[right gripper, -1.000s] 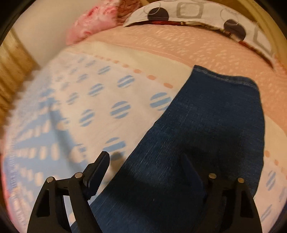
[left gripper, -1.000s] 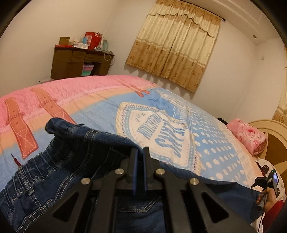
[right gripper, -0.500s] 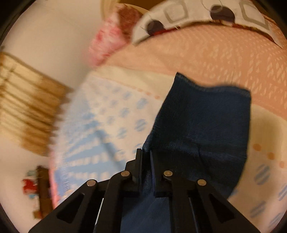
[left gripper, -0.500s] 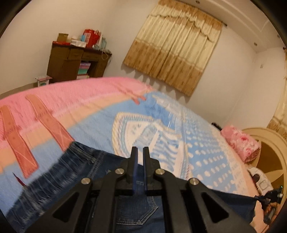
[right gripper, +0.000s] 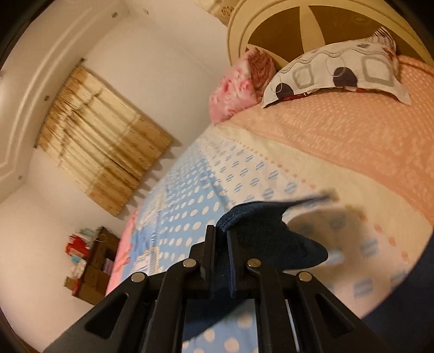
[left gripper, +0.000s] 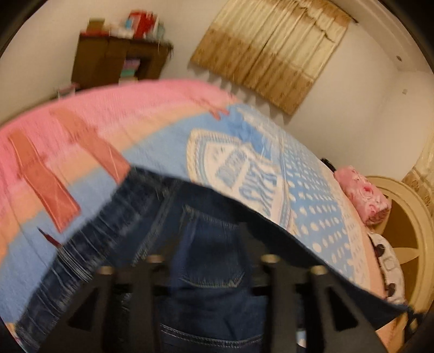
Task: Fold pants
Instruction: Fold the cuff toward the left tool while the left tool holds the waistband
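right gripper [right gripper: 221, 244] pinches jeans [right gripper: 260, 239] hem | left gripper [left gripper: 211, 244] just opened, jeans below | carry hem over slowly, keep pinch tight

A: Where do the pants [left gripper: 206, 244] lie?
B: On the bed [left gripper: 135, 130], waist end under the left gripper [left gripper: 211, 260]; a leg end sits up in the right gripper [right gripper: 221, 244].
A: And behind?
B: Two pillows [right gripper: 336, 73] side by side against the headboard [right gripper: 298, 24]; a curtain [left gripper: 274, 51] on the far wall, a desk [left gripper: 114, 62] left of it.
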Action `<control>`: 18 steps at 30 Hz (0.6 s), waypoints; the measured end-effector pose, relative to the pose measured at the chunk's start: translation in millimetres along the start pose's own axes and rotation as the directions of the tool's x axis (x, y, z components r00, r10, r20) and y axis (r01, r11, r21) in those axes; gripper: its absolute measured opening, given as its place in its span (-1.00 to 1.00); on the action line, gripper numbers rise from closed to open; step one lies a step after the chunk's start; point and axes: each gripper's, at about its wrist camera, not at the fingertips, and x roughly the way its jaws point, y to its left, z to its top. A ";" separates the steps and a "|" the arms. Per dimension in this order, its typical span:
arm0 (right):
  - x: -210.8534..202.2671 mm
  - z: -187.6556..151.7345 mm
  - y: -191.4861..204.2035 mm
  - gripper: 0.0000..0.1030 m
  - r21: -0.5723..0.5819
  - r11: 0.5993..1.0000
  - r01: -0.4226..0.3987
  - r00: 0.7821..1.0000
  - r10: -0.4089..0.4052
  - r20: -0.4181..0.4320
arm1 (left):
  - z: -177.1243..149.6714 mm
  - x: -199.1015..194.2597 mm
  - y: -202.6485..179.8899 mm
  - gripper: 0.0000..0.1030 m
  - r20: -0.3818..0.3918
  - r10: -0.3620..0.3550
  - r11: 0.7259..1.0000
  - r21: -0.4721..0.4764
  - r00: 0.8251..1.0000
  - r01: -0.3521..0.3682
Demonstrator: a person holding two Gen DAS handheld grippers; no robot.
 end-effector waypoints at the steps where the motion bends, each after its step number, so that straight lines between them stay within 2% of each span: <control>1: -10.2 -9.0 -7.9 -0.86 0.004 1.000 -0.015 1.000 0.015 0.015 | -0.8 3.5 4.1 0.24 -0.016 -0.022 0.999 -0.027 1.000 0.021; 3: -30.0 -26.7 -21.8 -0.86 -0.002 1.000 -0.024 0.999 0.024 0.045 | -2.3 7.0 12.5 0.57 -0.024 -0.066 0.994 -0.092 0.998 0.063; 5: -43.7 -44.7 -39.4 -0.91 0.003 1.000 -0.009 0.997 0.008 0.076 | -4.2 10.7 17.1 0.64 -0.026 -0.071 0.988 -0.141 0.997 0.066; 7: -55.6 -61.7 -59.4 -0.98 0.009 1.000 0.025 0.993 -0.026 0.119 | -4.5 15.6 18.9 0.67 -0.035 -0.044 0.986 -0.161 0.998 0.038; 9: -67.6 -73.1 -73.0 -0.99 -0.005 0.996 0.094 0.980 -0.091 0.176 | -4.0 23.5 14.4 0.70 -0.053 -0.005 0.989 -0.146 0.999 -0.003; 10: -69.3 -72.8 -82.5 -0.99 0.007 0.995 0.096 0.978 -0.095 0.185 | -3.3 29.6 10.8 0.70 -0.066 0.012 0.991 -0.134 0.998 -0.021; 13: -68.9 -77.5 -105.4 -0.99 0.062 0.996 0.060 0.985 -0.069 0.159 | -0.7 49.7 6.1 0.70 -0.104 0.051 0.987 -0.148 0.993 -0.066; 15: -65.7 -82.1 -108.6 -0.99 0.056 0.997 0.061 0.989 -0.068 0.131 | 3.6 66.0 2.8 0.70 -0.133 0.089 0.983 -0.150 0.987 -0.109; 18: -59.9 -84.3 -105.7 -0.98 0.046 0.997 0.055 0.992 -0.060 0.112 | 11.8 94.8 -1.5 0.70 -0.187 0.163 0.972 -0.137 0.969 -0.190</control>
